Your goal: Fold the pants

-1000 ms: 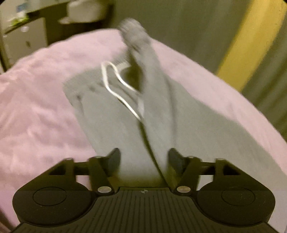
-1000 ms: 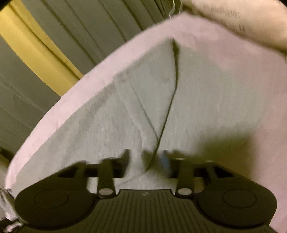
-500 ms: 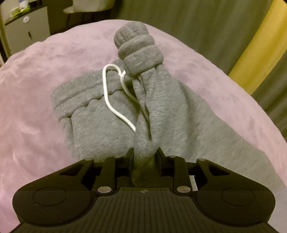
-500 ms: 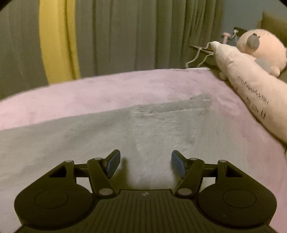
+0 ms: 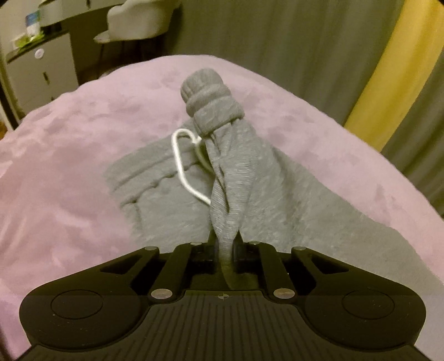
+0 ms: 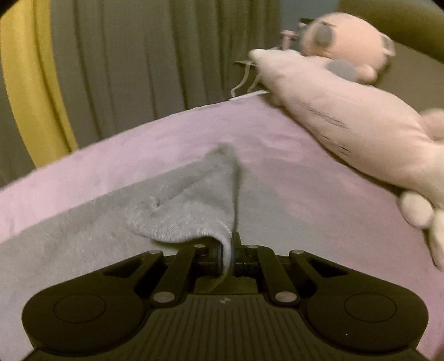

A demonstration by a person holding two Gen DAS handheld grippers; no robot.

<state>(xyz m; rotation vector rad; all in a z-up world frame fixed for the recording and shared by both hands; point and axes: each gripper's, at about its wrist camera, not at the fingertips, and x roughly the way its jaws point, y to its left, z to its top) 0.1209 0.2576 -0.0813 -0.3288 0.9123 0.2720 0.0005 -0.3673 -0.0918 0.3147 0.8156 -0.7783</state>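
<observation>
Grey sweatpants (image 5: 177, 205) lie on a pink bedspread (image 5: 69, 172). A white drawstring (image 5: 183, 172) loops over the waistband at the left. My left gripper (image 5: 224, 250) is shut on a bunched trouser leg whose ribbed cuffs (image 5: 211, 102) stick up beyond it. In the right wrist view my right gripper (image 6: 228, 255) is shut on a folded edge of the pants (image 6: 183, 211), lifted a little off the bedspread (image 6: 291, 194). The rest of the cloth lies flat to the left.
A long pink plush toy (image 6: 355, 122) lies on the bed at the right. Grey and yellow curtains (image 6: 125, 61) hang behind the bed. A white cabinet (image 5: 41, 72) and a chair (image 5: 133, 19) stand beyond the bed's far left.
My left gripper closed on the bunched leg and has lifted it a bit. My right gripper was open half a second ago and has now closed on the pants' edge.
</observation>
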